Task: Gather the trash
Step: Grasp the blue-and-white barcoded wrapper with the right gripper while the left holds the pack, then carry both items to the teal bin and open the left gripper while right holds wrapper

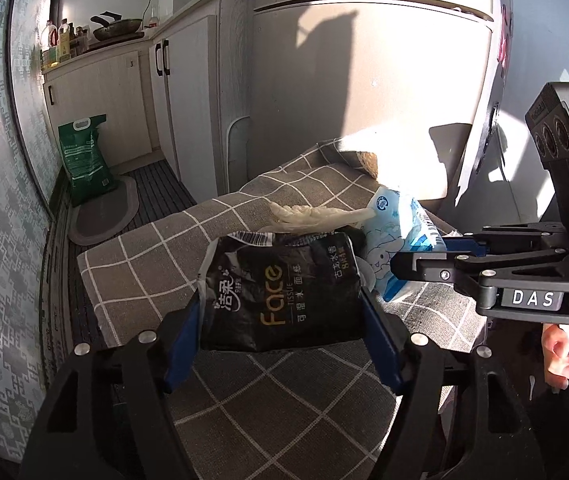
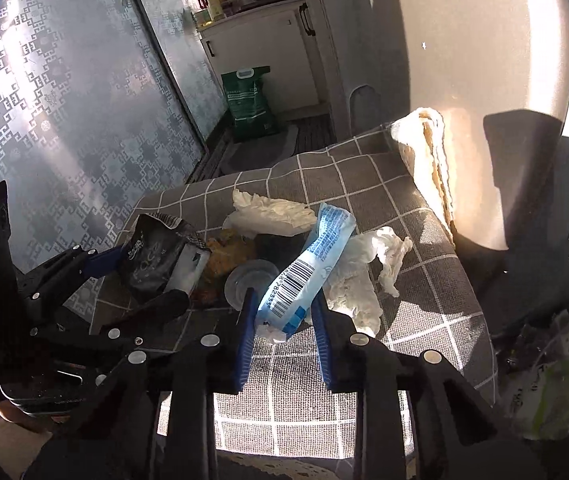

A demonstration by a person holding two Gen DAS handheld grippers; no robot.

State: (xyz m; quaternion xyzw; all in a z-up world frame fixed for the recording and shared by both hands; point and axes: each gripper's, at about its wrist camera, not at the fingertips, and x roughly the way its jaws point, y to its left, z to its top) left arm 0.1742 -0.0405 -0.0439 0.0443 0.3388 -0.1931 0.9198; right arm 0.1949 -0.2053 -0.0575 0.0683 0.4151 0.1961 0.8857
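My left gripper [image 1: 280, 320] is shut on a black "Face" tissue pack [image 1: 280, 288] just above the grey checked tablecloth [image 1: 156, 264]; the pack also shows in the right wrist view [image 2: 156, 260]. My right gripper [image 2: 284, 320] is shut on a blue and white wrapper [image 2: 308, 268], seen in the left wrist view [image 1: 400, 228] beside the black pack. Crumpled white tissues [image 2: 268, 212] [image 2: 364, 276], a clear plastic lid [image 2: 250, 278] and yellowish scraps [image 2: 228, 252] lie on the cloth between the grippers.
A folded cloth [image 2: 428, 148] lies at the table's far right edge by the fridge [image 1: 364, 100]. A green rice bag [image 1: 86, 160] stands on the floor by the cabinets [image 1: 188, 100]. A bag with trash [image 2: 544, 376] hangs at the right of the table.
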